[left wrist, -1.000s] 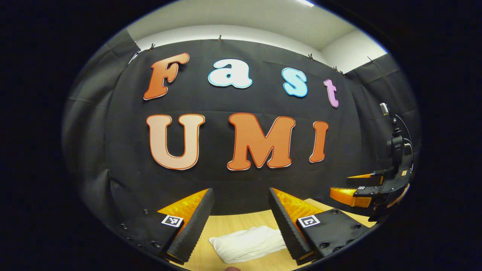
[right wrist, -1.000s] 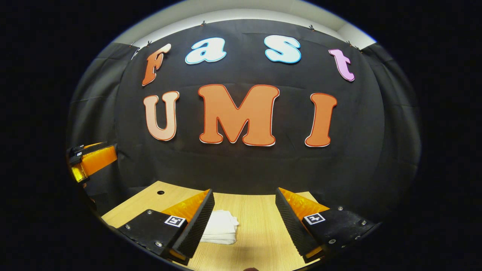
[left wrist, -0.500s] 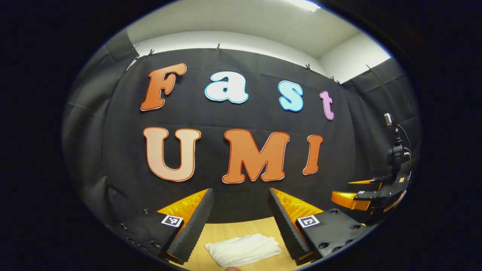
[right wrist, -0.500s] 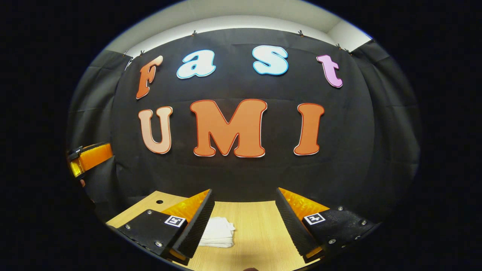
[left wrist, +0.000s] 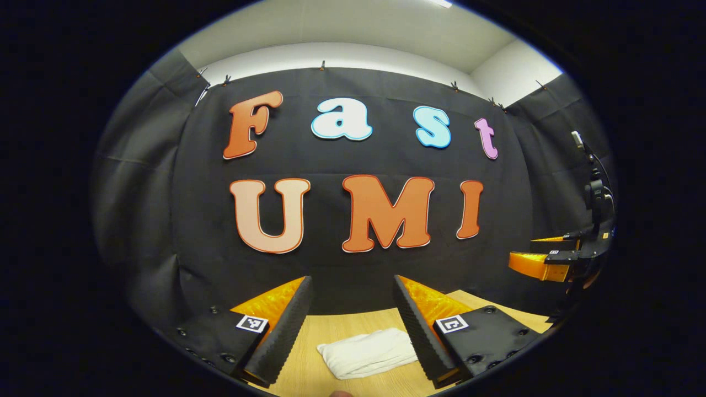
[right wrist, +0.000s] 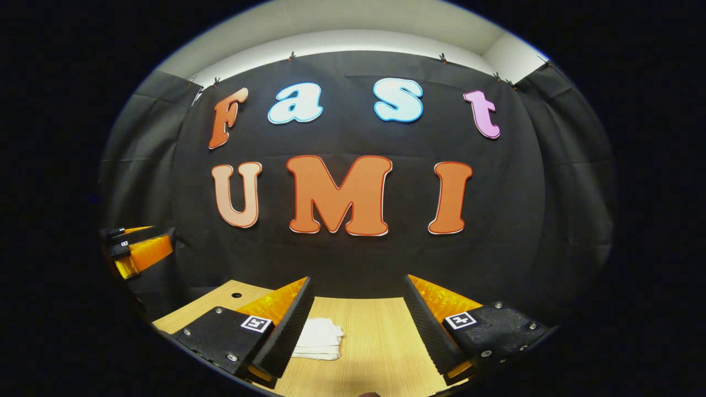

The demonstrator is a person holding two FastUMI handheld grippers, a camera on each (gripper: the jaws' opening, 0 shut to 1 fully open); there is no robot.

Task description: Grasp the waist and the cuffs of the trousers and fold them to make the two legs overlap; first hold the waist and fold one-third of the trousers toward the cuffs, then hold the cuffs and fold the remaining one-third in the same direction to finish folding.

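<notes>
Now folded trousers [left wrist: 368, 352] mid-table [right wrist: 375, 336], left gripper [left wrist: 352, 331], right gripper [right wrist: 357, 331] raised, both agape, empty.

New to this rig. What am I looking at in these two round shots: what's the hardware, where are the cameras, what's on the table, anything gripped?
There is no robot arm: a person carries one handheld two-finger gripper in each hand. Each round picture comes from a fisheye camera riding on a gripper, looking forward along its own fingers.

In the left gripper view, the left gripper is open and holds nothing; the other gripper shows far off at the right edge. In the right gripper view, the right gripper is likewise open and empty.

On the wooden table lie the white trousers, folded into a small bundle, with neither gripper touching them. Behind is the booth's black cloth wall.
</notes>
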